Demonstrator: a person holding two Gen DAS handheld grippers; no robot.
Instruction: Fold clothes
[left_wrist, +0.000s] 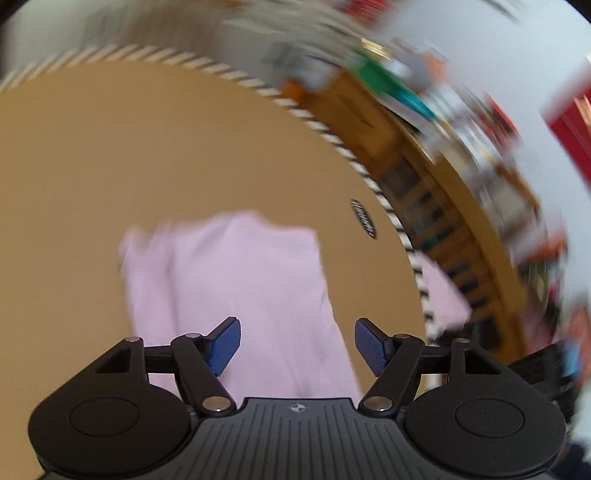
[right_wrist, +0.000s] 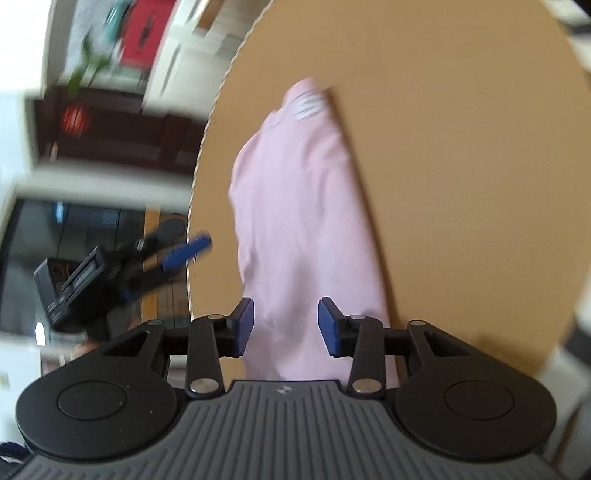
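pink garment (right_wrist: 306, 229) lies lengthwise, running away from right gripper (right_wrist: 285, 325).

surface: a tan table (left_wrist: 147, 177) is filling most of both views, its top plain and flat
edge: a black-and-white striped trim (left_wrist: 388, 206) is running along the rim
mark: a small dark oval label (left_wrist: 364, 218) is sitting on the top just inside the trim
lying on it: a pink garment (right_wrist: 303, 229) is resting flat, folded into a long narrow shape
overhang: part of the garment is hanging past the trim
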